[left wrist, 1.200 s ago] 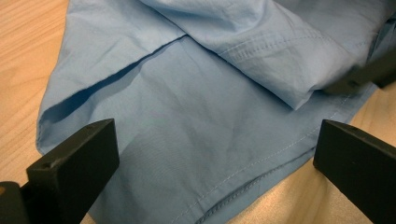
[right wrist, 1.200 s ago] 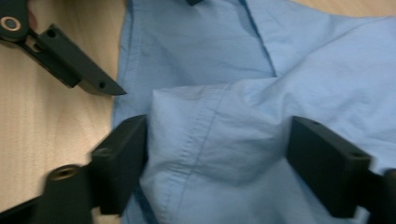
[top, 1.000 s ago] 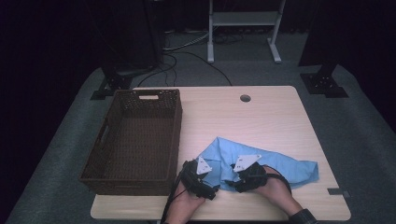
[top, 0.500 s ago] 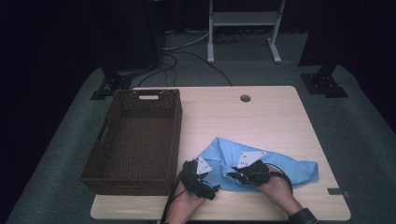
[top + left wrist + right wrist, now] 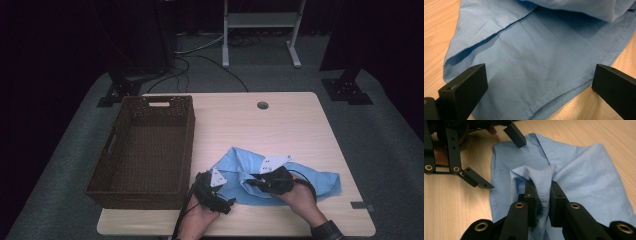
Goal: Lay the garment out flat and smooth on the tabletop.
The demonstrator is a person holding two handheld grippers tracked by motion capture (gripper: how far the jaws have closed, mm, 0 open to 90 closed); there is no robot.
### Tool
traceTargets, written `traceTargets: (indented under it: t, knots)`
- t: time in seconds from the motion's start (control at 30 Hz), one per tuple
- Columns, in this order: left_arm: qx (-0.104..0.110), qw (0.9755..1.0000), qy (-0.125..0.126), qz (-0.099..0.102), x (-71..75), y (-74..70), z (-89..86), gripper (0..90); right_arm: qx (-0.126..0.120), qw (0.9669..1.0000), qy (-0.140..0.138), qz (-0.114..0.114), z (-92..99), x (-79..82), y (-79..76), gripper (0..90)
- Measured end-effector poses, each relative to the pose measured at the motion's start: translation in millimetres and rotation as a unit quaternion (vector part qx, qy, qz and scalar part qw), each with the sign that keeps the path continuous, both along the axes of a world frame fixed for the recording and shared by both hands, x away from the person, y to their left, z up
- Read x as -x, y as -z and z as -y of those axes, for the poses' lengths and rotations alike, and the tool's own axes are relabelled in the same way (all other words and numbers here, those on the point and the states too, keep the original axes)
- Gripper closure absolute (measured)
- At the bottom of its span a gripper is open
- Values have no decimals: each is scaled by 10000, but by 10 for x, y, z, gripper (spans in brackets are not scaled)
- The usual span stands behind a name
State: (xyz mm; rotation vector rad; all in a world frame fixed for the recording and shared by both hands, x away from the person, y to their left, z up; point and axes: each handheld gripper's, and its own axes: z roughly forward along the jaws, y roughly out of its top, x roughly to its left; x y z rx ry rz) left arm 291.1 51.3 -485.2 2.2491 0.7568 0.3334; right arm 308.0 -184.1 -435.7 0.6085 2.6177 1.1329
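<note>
Right gripper (image 5: 541,195) has just clamped its jaws on a fold of the blue shirt (image 5: 305,182) — grip secured for lifting — while the left gripper (image 5: 536,82) gapes open over the hem.

The right gripper (image 5: 543,192) is pinching a raised fold of the blue shirt (image 5: 584,172), its jaws having just been closing on the cloth now bunched between them. The rest of the shirt is lying spread over the wooden table (image 5: 454,205). The left gripper (image 5: 499,157) is hovering with jaws apart over the shirt's far edge.
</note>
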Motion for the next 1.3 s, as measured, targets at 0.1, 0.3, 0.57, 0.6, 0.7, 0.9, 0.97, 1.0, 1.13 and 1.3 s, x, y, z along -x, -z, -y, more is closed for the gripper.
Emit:
traceTargets:
  t: [0.1, 0.3, 0.57, 0.6, 0.7, 0.9, 0.97, 1.0, 1.13, 1.3]
  knots:
    - [2, 10000, -2, 4, 0, 1, 1, 0, -36, 10000, 27, 19, 14, -6, -29, 800]
    - [0, 10000, 0, 3, 0, 0, 0, 0, -174, 9998, 99, 60, 66, -34, -118, 801]
    - [1, 10000, -1, 2, 0, 0, 0, 0, -346, 9992, 175, 116, 132, -86, -213, 802]
    - [0, 10000, 0, 2, 0, 0, 0, 0, -355, 9991, 177, 118, 136, -92, -222, 802]
    - [-1, 10000, 0, 2, 0, 0, 0, 0, -396, 9989, 210, 150, 150, -113, -261, 802]
    - [1, 10000, -1, 8, 0, 1, 0, 0, -449, 9985, 260, 174, 171, -142, -305, 806]
    - [-4, 10000, 3, 7, 2, 1, -1, 0, -457, 9984, 272, 188, 176, -149, -318, 807]
    - [-7, 10000, 6, 9, 4, 0, -1, 0, -459, 9984, 272, 196, 178, -153, -321, 807]
    - [-2, 10000, 6, 8, 8, 1, -2, 0, -485, 9982, 303, 207, 191, -179, -346, 808]
    - [-5, 10000, 5, 13, 11, 0, -3, 0, -548, 9977, 341, 201, 209, -230, -384, 808]
